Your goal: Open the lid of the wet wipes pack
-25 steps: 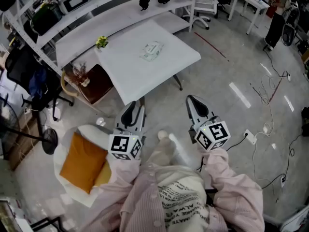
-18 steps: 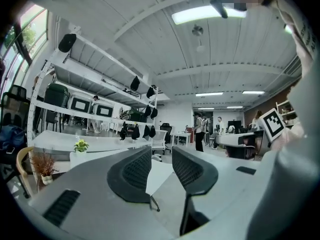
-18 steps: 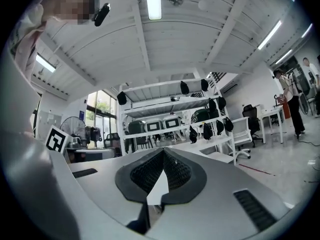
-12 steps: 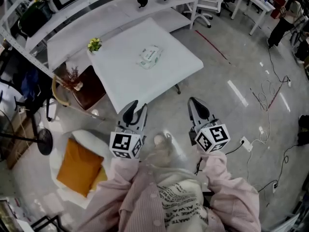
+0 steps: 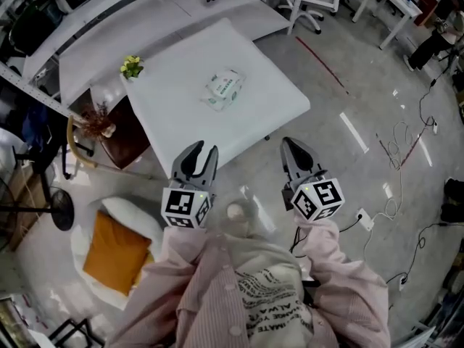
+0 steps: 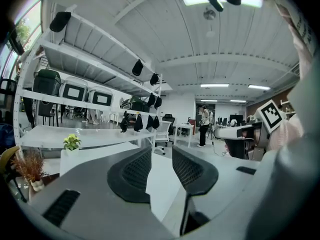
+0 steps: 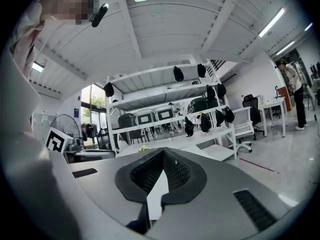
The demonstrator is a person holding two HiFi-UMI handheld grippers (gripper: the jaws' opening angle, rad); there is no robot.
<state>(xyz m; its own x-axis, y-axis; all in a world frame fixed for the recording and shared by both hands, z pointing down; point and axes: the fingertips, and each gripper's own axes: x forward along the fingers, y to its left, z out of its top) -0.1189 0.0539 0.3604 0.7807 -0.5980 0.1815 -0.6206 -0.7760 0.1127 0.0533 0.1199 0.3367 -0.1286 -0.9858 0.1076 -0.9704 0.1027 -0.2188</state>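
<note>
The wet wipes pack [image 5: 223, 89], white with green print, lies flat near the middle of the white table [image 5: 188, 118]. Both grippers are held level in front of me, well short of the pack. In the head view my left gripper [image 5: 199, 151] reaches the table's near edge. Its jaws stand apart and empty, as the left gripper [image 6: 161, 156] shows in its own view. My right gripper [image 5: 292, 145] hangs over the floor off the table's right side. The right gripper [image 7: 162, 151] has its tips together with nothing between them. Neither gripper view shows the pack.
A small potted plant [image 5: 131, 67] stands on the table's far left corner. Long white shelves [image 5: 145, 17] run behind the table. A dark side table [image 5: 127, 133] and a seat with an orange cushion [image 5: 114, 249] are at the left. Cables [image 5: 406, 143] lie on the floor at the right.
Both grippers and I have come closer to the table, and the left gripper's tips now overlap its near edge. The pack has not moved on the table.
</note>
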